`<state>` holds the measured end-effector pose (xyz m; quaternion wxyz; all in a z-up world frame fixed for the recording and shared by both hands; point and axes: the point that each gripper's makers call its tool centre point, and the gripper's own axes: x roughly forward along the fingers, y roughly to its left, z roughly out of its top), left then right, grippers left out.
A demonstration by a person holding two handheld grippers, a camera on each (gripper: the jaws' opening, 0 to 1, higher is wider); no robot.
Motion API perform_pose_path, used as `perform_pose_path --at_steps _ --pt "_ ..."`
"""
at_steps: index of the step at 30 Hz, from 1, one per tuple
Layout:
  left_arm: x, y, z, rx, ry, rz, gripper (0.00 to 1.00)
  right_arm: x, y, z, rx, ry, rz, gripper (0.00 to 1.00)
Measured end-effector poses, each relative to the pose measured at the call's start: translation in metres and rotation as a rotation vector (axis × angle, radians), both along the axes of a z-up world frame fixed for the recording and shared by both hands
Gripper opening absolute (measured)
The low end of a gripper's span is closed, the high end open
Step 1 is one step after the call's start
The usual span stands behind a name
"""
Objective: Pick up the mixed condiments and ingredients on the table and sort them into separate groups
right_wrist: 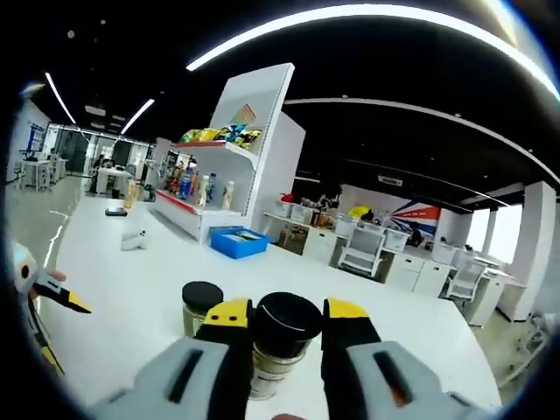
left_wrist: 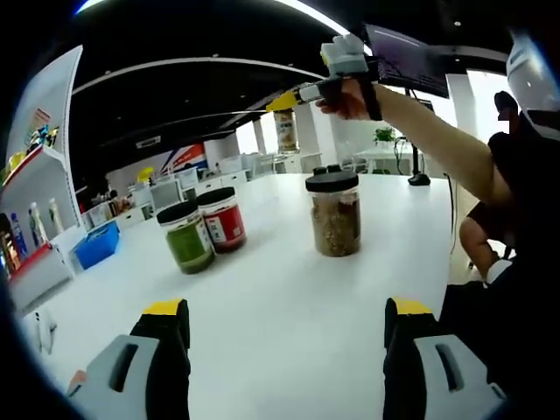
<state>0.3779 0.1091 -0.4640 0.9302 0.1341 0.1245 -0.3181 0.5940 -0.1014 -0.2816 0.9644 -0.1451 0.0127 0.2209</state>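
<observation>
Above table, raised right gripper with jar

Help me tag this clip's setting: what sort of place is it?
Probably an open-plan office or showroom: rows of desks and chairs, a display shelf stocked with bottles, and a long white table holding jars.

- left gripper: jaws wide apart over white table, holding nothing
- green jar, red jar touching
- brown jar apart
- right gripper raised, clamping a small jar
</observation>
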Motion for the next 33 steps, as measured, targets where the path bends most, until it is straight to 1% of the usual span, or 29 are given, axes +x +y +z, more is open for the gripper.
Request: perform_pose_path --at_steps 2,5,9,10,14,18,21,26,28,30,33 --pt "0.001 0.0 -0.001 0.004 0.003 0.002 0.91 0.011 -0.01 -0.009 -0.029 0.005 -0.028 0.27" --pt "0.002 0.0 -0.001 0.006 0.005 0.005 0.91 0.027 -0.026 -0.026 -0.059 0.027 -0.066 0.27" --pt "0.006 0.001 0.0 0.01 0.005 0.01 0.91 0.044 -0.04 -0.051 -0.066 0.051 -0.095 0.27" --pt "0.007 0.001 0.0 0.01 0.006 0.012 0.91 0.048 -0.043 -0.061 -0.059 0.064 -0.101 0.27" --pt "0.009 0.001 -0.001 0.013 0.013 0.013 0.91 0.057 -0.044 -0.085 -0.068 0.05 -0.086 0.27" --pt "0.011 -0.001 -0.001 0.0 0.019 0.01 0.91 0.066 -0.049 -0.111 -0.076 0.068 -0.096 0.27" --pt "0.013 0.0 -0.005 0.01 0.026 0.012 0.91 0.07 -0.052 -0.127 -0.097 0.082 -0.108 0.27" --pt "0.017 0.001 -0.006 0.016 0.033 0.012 0.91 0.07 -0.054 -0.136 -0.102 0.09 -0.107 0.27" --pt "0.019 0.0 -0.006 0.016 0.031 0.013 0.91 0.07 -0.054 -0.139 -0.118 0.087 -0.107 0.27" --pt "0.021 0.0 -0.006 0.017 0.033 0.012 0.91 0.071 -0.055 -0.14 -0.132 0.087 -0.109 0.27" --pt "0.023 -0.001 -0.008 0.026 0.034 0.012 0.91 0.069 -0.057 -0.141 -0.133 0.09 -0.11 0.27"
